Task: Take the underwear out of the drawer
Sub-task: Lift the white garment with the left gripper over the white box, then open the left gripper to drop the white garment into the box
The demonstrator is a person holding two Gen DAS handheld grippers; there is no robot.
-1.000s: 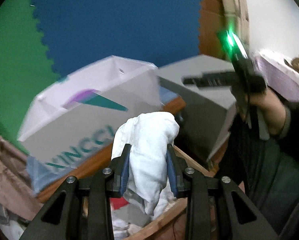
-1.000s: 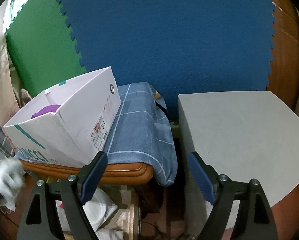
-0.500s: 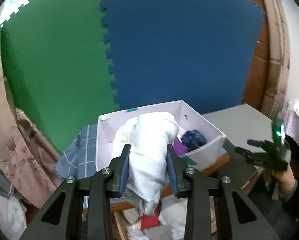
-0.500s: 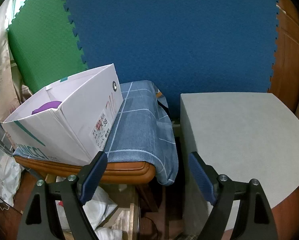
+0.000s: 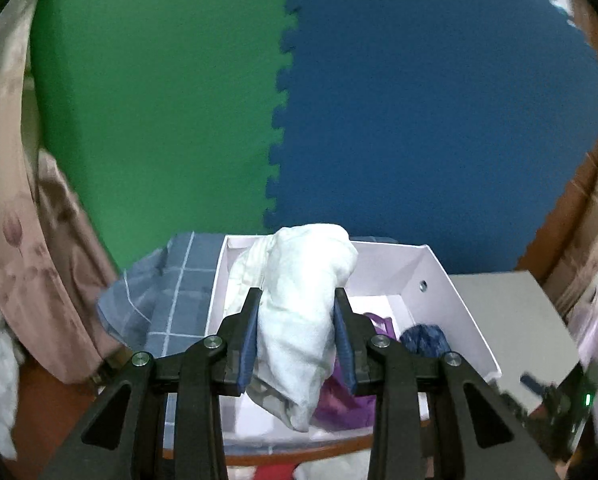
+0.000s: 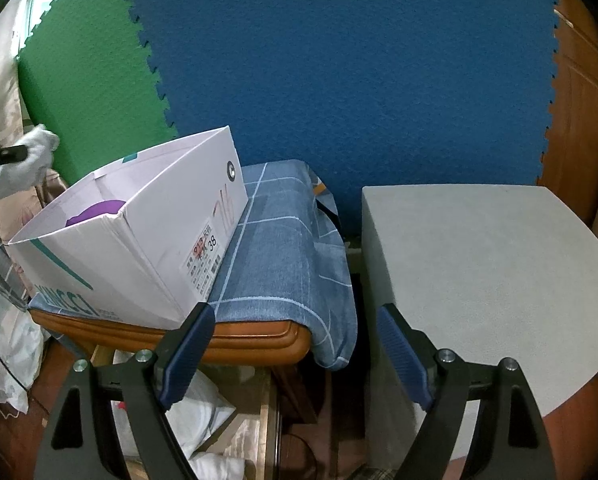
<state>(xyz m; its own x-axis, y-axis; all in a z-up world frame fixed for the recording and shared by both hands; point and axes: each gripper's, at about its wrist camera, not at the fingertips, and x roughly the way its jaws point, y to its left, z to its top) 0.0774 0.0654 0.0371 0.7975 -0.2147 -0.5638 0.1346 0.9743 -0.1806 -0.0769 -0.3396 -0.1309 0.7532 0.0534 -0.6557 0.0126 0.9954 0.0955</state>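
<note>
Left hand-held gripper (image 5: 295,336): I am clamping its blue pads on a bunched white underwear (image 5: 299,320) piece, jaws narrowed onto the cloth, which is hanging above the open white box (image 5: 431,276).
Right hand-held gripper (image 6: 295,356): I am holding it wide apart and empty, pointing at the gap between the blue checked cloth (image 6: 283,248) and the grey tabletop (image 6: 491,256).
Where the garment is: out of the drawer (image 6: 243,432), in the air over the box, where purple cloth (image 5: 347,396) and a dark blue piece (image 5: 423,340) are lying.
Slip risk: I am gripping only the middle of the bundle; the loose tail below the pads could be dragging it out.
Snag risk: that tail could be catching the box's near wall and tipping it.
Drop risk: letting go too early could be landing it back in the drawer below.
</note>
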